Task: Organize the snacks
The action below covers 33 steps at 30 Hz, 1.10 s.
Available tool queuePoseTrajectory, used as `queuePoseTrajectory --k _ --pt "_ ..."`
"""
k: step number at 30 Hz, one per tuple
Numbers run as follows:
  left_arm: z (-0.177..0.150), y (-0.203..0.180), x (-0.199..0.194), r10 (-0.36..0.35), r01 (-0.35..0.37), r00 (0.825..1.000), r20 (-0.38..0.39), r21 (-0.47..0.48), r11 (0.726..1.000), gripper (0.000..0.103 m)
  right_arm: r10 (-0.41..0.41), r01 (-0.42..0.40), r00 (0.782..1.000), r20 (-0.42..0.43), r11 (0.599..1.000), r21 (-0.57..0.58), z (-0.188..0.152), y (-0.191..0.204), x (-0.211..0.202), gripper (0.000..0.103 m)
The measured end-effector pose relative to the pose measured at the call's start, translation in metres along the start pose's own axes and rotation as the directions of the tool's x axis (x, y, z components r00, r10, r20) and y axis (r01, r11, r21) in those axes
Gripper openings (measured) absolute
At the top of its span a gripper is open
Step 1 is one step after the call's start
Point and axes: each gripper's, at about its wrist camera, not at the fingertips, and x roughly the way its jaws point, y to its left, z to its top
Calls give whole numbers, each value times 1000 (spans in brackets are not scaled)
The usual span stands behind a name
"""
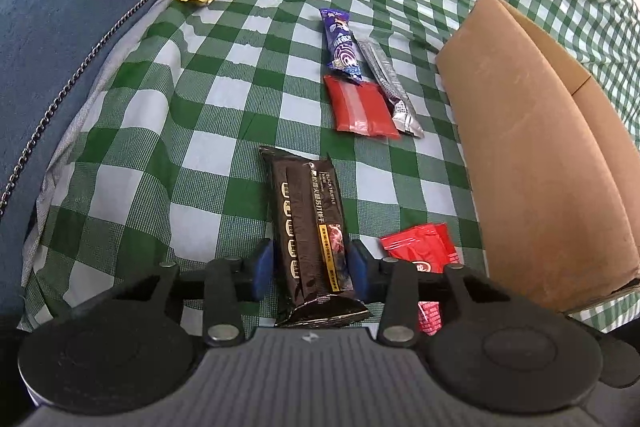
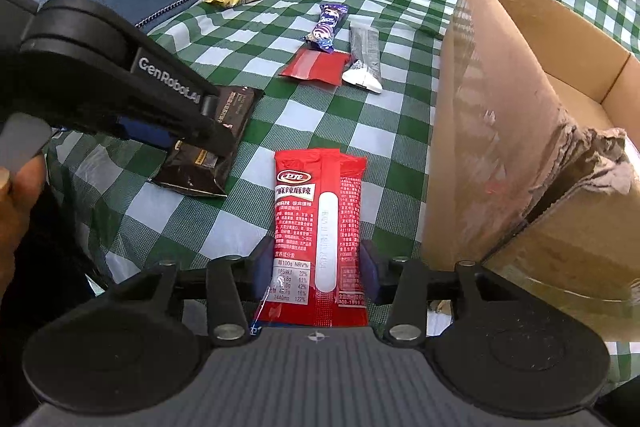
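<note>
While a glossy dark-brown snack packet point(image 1: 310, 227) is being pinched flat between the blue pads of the left gripper point(image 1: 311, 265), a crinkly red foil packet point(image 2: 320, 223) is being clamped by the right gripper point(image 2: 316, 277), both near the corrugated cardboard box point(image 2: 520, 131) on the checked cloth point(image 1: 224, 99).

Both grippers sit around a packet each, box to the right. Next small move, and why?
Probably lift the right gripper with the red snack packet and carry it over the cardboard box wall. Its blue pads bracket the packet, seemingly gripping it, and the open box stands just to its right. The left gripper brackets the black truffle cracker packet farther away, so it can follow.
</note>
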Motion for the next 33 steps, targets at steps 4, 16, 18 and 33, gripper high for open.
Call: queuePoseTrajectory --k 4,16,18,33 --pt "-1 -4 2 20 -21 1000 16 19 1000 47 -1 1 1000 -1 1000 -1 0 0 1 47" --pt "1 1 -2 -15 16 999 32 -9 1000 34 2 -2 1000 10 1000 -11 -1 0 -1 45" --pt "1 1 -5 -25 25 999 40 -18 1000 34 -4 4 1000 19 1000 -10 -1 -1 -3 44" --pt "5 16 -28 -109 127 984 140 -124 984 27 12 -13 993 119 1000 14 3 -1 -24 44"
